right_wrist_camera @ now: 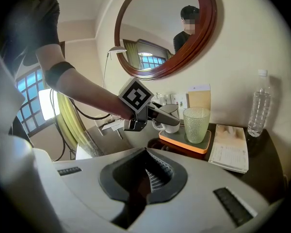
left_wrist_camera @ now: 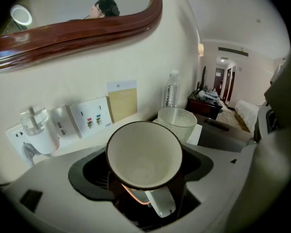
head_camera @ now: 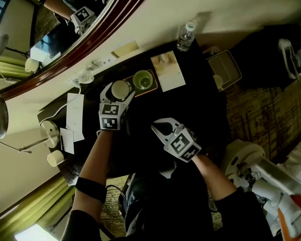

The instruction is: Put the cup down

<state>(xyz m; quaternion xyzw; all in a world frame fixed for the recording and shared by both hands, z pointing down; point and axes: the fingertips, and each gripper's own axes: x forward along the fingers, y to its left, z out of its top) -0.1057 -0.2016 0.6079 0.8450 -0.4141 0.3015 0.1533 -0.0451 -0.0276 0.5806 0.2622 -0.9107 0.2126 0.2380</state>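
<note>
Left gripper [head_camera: 119, 95] clamped on the white cup [head_camera: 121, 88], jaws spread wide round its body. Cup mouth faces up and tips toward the gripper's camera, inside empty, handle [left_wrist_camera: 162, 204] pointing back at that camera. Cup is at the left end of the orange tray [right_wrist_camera: 183, 141], just beside a ribbed glass [head_camera: 142, 79] standing upright on the same tray. Can't tell if the cup's base touches the tray.

Right gripper [head_camera: 159, 128] has its jaws together with nothing between them. It hangs over the dark table [head_camera: 200, 104], nearer the person and apart from the tray.

Booklet [head_camera: 167, 72] lies flat just right of the tray, water bottle [head_camera: 185, 36] upright beyond it by the wall. Wall sockets [left_wrist_camera: 89, 115] and a tan card [left_wrist_camera: 122, 100] are behind the cup, a wood-framed mirror [right_wrist_camera: 165, 30] above.
</note>
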